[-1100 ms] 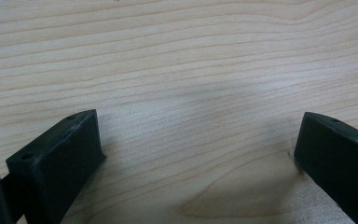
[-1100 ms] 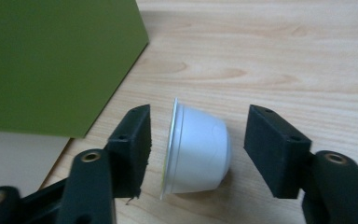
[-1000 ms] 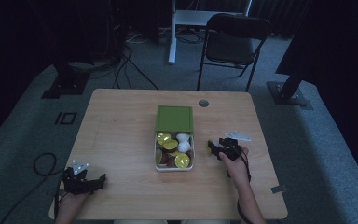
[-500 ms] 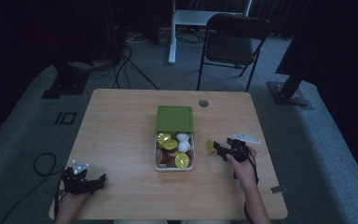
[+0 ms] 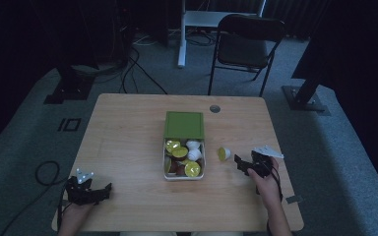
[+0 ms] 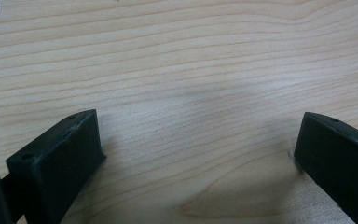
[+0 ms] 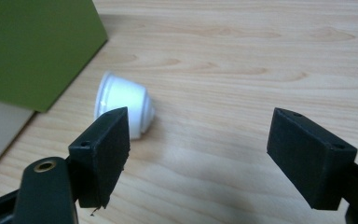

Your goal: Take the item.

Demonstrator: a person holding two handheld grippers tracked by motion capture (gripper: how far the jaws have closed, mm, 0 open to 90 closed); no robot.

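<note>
1. My right gripper (image 5: 243,163) sits near the right edge of the desk (image 5: 128,128), its fingers (image 7: 103,144) apart; they have just been opening, and nothing is clamped between them.
2. The white capsule (image 7: 123,103) lies on its side on the desk, just beyond my right gripper's left finger in the right gripper view, free of both fingers.
3. In the high view the capsule shows its yellow-green lid, between the box (image 5: 166,162) and my right gripper, apart from both.
4. The box holds more capsules; its green lid (image 5: 184,124) stands open at the far side.
5. My left gripper (image 5: 98,192) rests at the near left corner, fingers (image 6: 60,154) wide apart over bare wood.
</note>
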